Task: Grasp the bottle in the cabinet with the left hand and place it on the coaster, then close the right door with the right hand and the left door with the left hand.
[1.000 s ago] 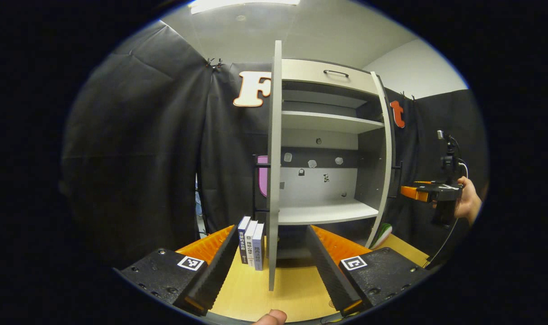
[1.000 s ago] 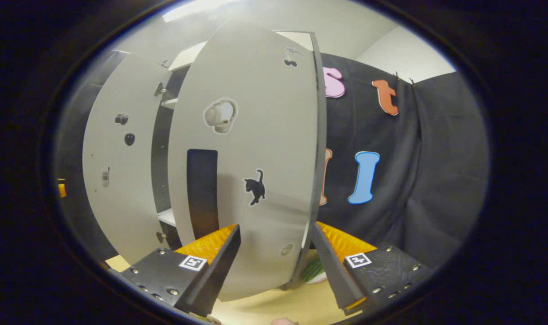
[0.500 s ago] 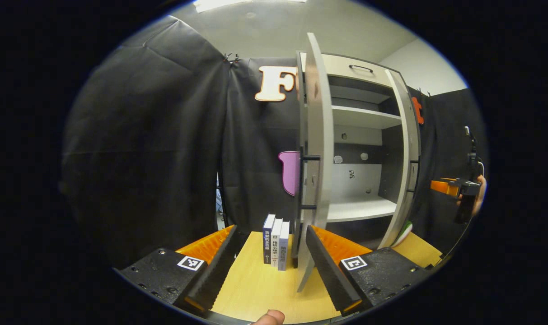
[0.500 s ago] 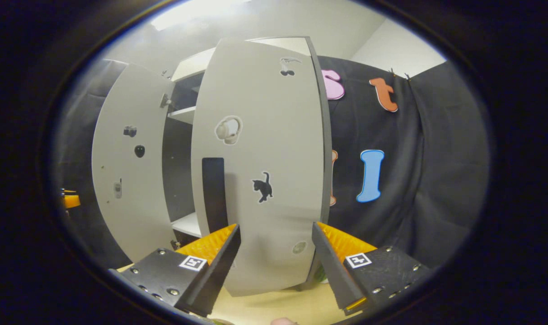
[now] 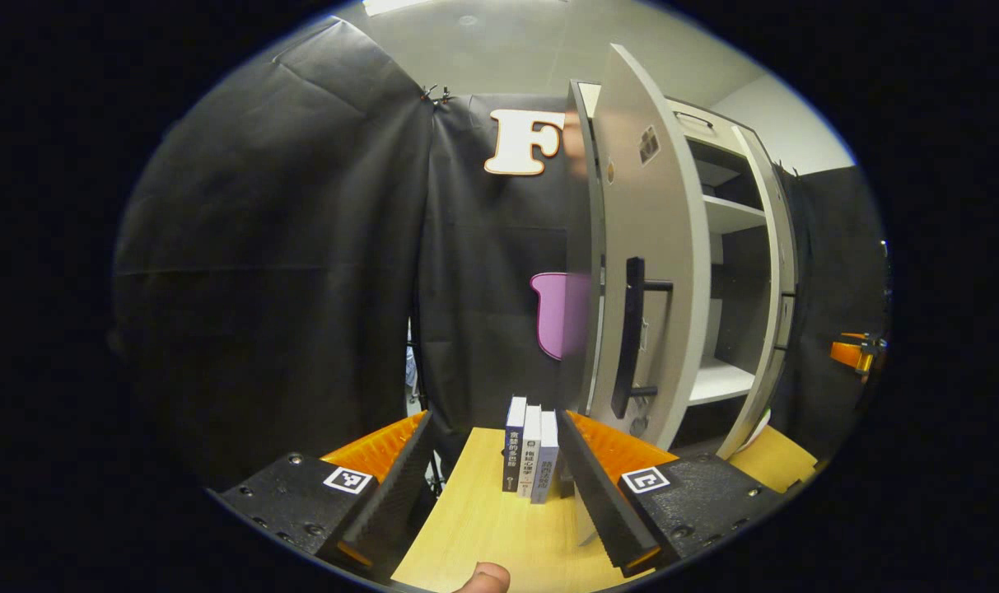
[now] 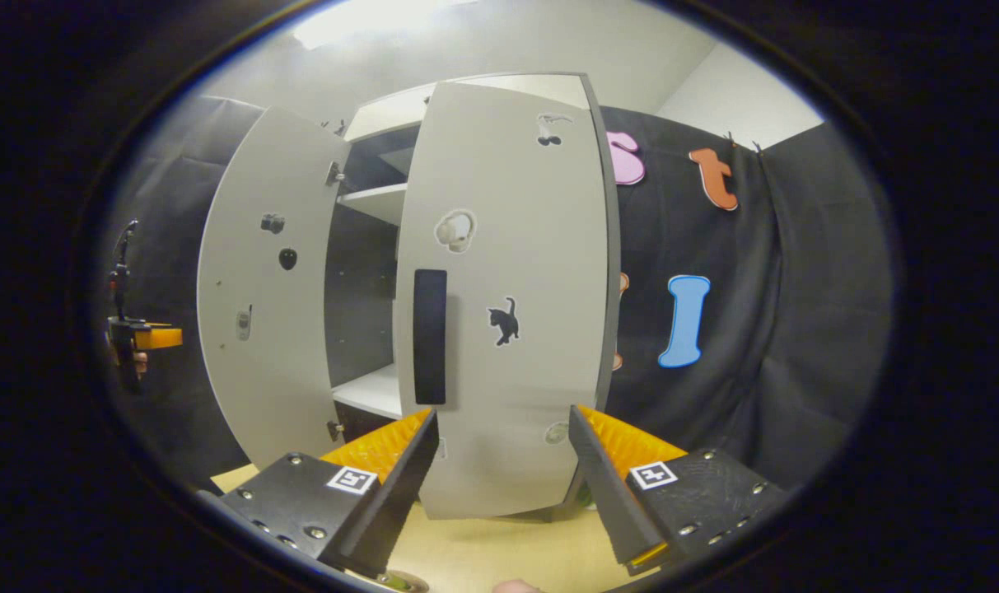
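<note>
In the left gripper view, left door (image 5: 655, 272) hides most shelves, both hand-held grippers (image 5: 491, 486) (image 6: 503, 486) apparently agape, empty.

Light comes from a ceiling panel (image 5: 458, 5) overhead, blown out white at the top in both views. Overall even, moderately bright; the black cloth wall (image 5: 285, 272) soaks up light and reads dim with soft folds. Left gripper view: left door (image 5: 651, 272) bows strongly from fisheye, its near edge smeared and half see-through with motion blur. Books (image 5: 530, 449) sharp, the wooden surface (image 5: 483, 527) evenly lit, no hard shadows. Right gripper view: hazy glare at top, right door (image 6: 507, 296) curved by the lens, cabinet interior (image 6: 359, 288) dark. Soft shadow under the door on the surface. Edges darken and soften in both.
</note>
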A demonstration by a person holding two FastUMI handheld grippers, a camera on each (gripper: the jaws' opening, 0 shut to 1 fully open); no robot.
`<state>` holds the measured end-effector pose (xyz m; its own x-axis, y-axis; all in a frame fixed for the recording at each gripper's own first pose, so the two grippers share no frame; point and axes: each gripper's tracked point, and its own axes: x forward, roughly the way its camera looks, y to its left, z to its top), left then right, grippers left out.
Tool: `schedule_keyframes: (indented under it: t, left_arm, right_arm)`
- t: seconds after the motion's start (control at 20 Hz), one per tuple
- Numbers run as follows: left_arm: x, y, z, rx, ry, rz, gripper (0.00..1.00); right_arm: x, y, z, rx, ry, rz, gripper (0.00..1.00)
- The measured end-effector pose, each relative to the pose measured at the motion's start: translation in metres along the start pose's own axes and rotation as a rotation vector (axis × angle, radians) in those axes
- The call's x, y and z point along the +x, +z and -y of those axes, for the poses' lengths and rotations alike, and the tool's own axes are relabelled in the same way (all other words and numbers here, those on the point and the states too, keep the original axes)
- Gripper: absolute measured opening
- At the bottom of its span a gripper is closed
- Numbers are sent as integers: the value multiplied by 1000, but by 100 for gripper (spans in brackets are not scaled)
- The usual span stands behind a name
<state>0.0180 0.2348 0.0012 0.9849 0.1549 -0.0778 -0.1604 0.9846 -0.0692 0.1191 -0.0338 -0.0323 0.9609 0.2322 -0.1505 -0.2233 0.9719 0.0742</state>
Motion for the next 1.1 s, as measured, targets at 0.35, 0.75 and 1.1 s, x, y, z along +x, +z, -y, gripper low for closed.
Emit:
schedule_keyframes:
  t: [0.35, 0.75, 1.1]
  left_arm:
    - [40, 34, 35, -27, -72, 33, 92]
    - [38, 35, 72, -19, -77, -24, 88]
    - [32, 38, 96, 20, -37, -2, 88]
  right_arm:
    - [-39, 12, 3, -54, -6, 47, 96]
    - [-85, 26, 19, 1, -19, 103, 96]
    - [-111, 15, 33, -15, -51, 95, 99]
